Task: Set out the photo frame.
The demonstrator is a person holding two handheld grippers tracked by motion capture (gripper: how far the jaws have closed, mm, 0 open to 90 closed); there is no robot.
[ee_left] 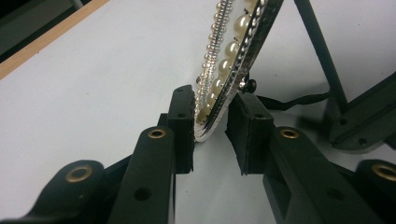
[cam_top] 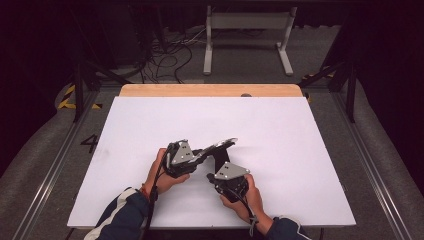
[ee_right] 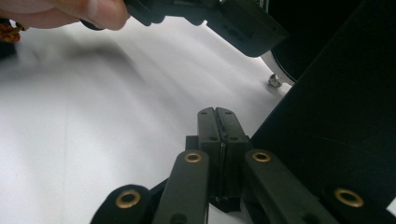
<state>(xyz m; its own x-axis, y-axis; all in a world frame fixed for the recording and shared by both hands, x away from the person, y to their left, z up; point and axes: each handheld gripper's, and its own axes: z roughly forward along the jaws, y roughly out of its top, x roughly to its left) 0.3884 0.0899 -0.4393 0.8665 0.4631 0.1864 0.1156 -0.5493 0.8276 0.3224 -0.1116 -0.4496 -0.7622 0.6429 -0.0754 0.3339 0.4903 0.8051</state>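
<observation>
A picture frame [cam_top: 218,146] edged with pearls and silver beads is held tilted above the white table. My left gripper [cam_top: 199,156] is shut on its lower rim. In the left gripper view the two pads [ee_left: 184,119] sit on either side of the pearl frame [ee_left: 229,51], one on the beaded front and one on the back. The frame's black stand [cam_top: 220,161] hangs down behind it. My right gripper [cam_top: 212,177] is just below that stand. Its jaws [ee_right: 215,112] are pressed together with nothing visible between them, beside the black stand panel [ee_right: 336,126].
The white table sheet [cam_top: 280,150] has bare room to the left, right and far side of my hands. A wooden strip [cam_top: 210,90] runs along the far edge. Cables and a white bench frame [cam_top: 247,22] lie on the floor beyond.
</observation>
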